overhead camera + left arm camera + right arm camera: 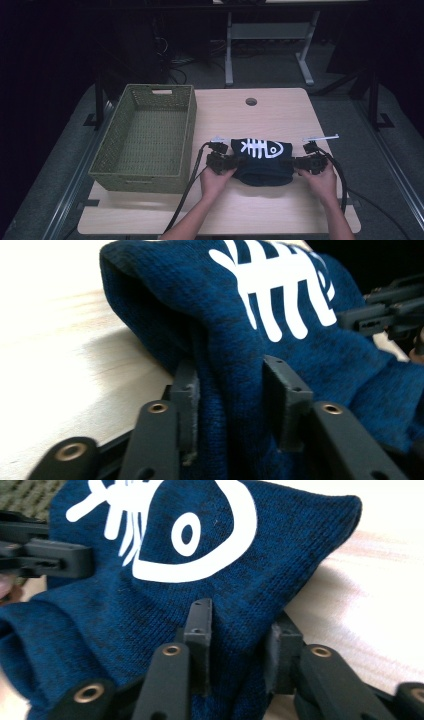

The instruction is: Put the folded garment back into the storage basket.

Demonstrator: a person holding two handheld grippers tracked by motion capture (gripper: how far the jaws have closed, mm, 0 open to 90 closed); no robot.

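high view: cloth (262,160), dark blue with a white fishbone print, lies on the surface (260,210) between the two grippers, long axis running jaw to jaw.
left gripper (226,162): at the cloth's left end, hand behind it.
right gripper (299,162): at the right end, hand behind it. Both equally near, one per end.
basket (150,135): green, wicker, well off to the left gripper's outer side, beside the cloth but apart from it.
left gripper view: jaws part open, a fold of cloth (240,370) bunched between them and touching both pads. Clamped on it, I judge. Bulk of the cloth lies ahead of the jaws.
right gripper view: same story, jaws (240,645) pinching a fold of cloth (215,595), fish-head print just ahead.
next move, my read: lift both ends together, carry left toward the basket. The left gripper leads; keep the span taut so the middle doesn't drag.
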